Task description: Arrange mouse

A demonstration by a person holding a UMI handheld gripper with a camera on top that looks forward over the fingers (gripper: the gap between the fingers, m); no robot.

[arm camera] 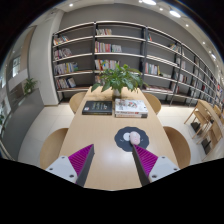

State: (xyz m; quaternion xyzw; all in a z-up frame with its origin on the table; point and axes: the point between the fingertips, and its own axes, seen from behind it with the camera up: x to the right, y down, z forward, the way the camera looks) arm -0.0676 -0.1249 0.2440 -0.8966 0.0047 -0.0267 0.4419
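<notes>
A small white and pink mouse lies on a round dark mouse mat on the light wooden table. It is just ahead of my right finger and slightly to its left. My gripper is open and empty above the table, its magenta pads spread wide. Nothing stands between the fingers.
A potted green plant stands at the table's far end, with a dark book and a light book in front of it. Wooden chairs flank the table. Bookshelves line the back wall.
</notes>
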